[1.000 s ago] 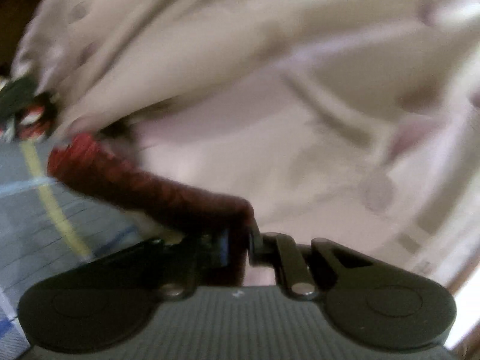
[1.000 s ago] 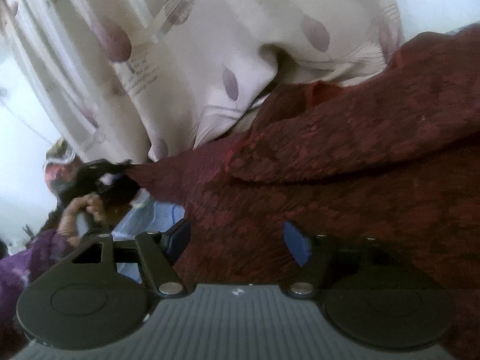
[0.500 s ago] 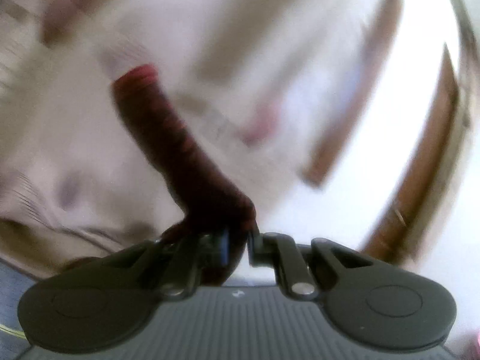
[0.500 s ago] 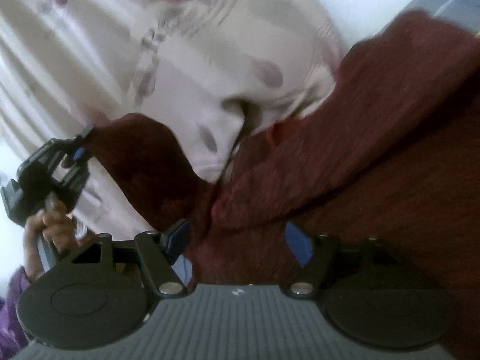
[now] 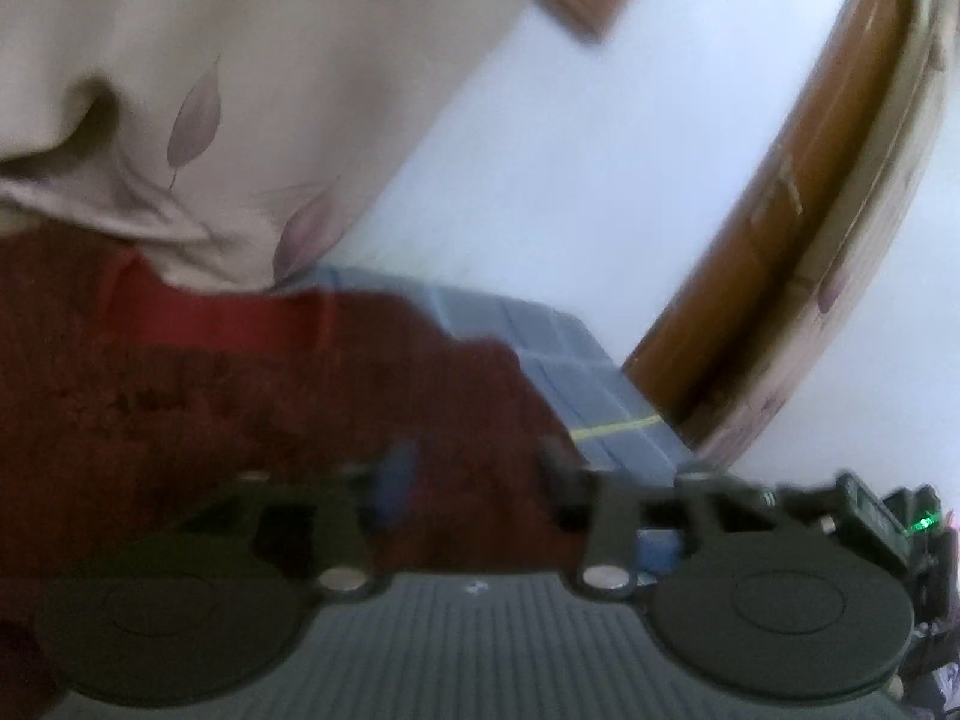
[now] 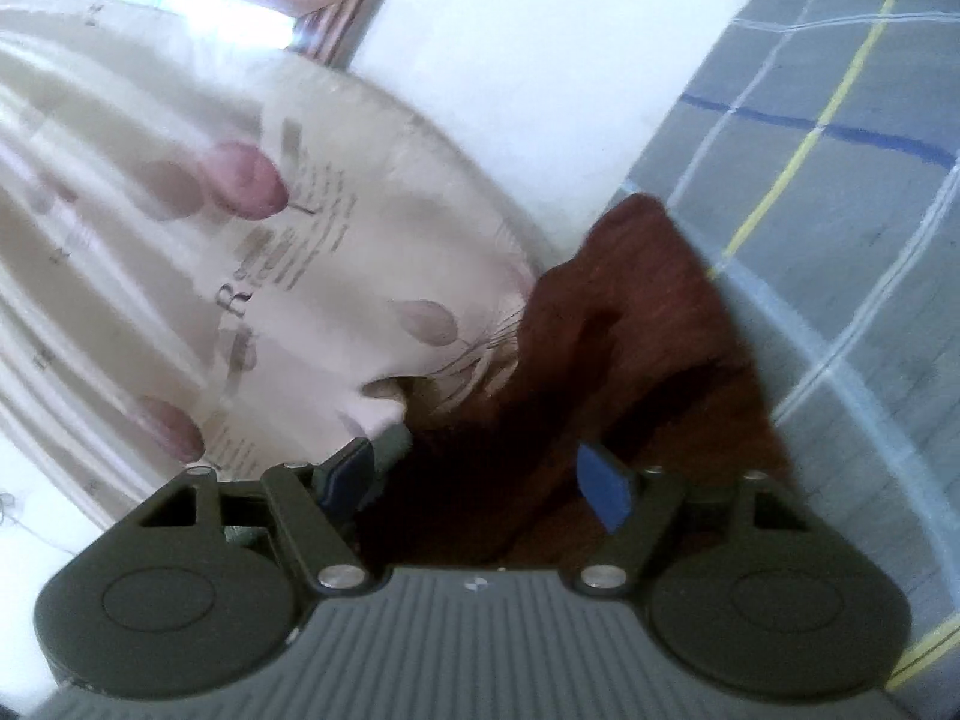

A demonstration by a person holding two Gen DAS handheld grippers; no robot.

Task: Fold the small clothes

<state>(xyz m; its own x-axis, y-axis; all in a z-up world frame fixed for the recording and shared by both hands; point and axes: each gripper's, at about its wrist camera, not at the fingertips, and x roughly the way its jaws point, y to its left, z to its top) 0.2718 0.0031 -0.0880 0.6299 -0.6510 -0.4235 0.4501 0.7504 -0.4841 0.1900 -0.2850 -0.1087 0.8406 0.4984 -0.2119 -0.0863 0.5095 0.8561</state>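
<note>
A dark red patterned garment point(image 5: 252, 396) lies on the grey checked bedsheet point(image 5: 576, 372), up against a cream leaf-print curtain point(image 5: 240, 90). My left gripper point(image 5: 474, 480) is open just above the garment's near edge, with cloth showing between the blurred fingers. In the right wrist view the same garment point(image 6: 624, 336) is bunched up in folds. My right gripper point(image 6: 480, 480) is open with the cloth lying between its blue pads point(image 6: 603, 489); it does not pinch it.
The cream curtain point(image 6: 240, 276) hangs at the left beside the garment. A white wall point(image 5: 600, 180) and a brown wooden frame point(image 5: 780, 240) stand behind the bed. The checked sheet point(image 6: 840, 180) spreads to the right.
My left gripper was shut on a strip of the red garment and has opened and let it go. The garment has dropped onto the bed. Both cameras have swung round.
</note>
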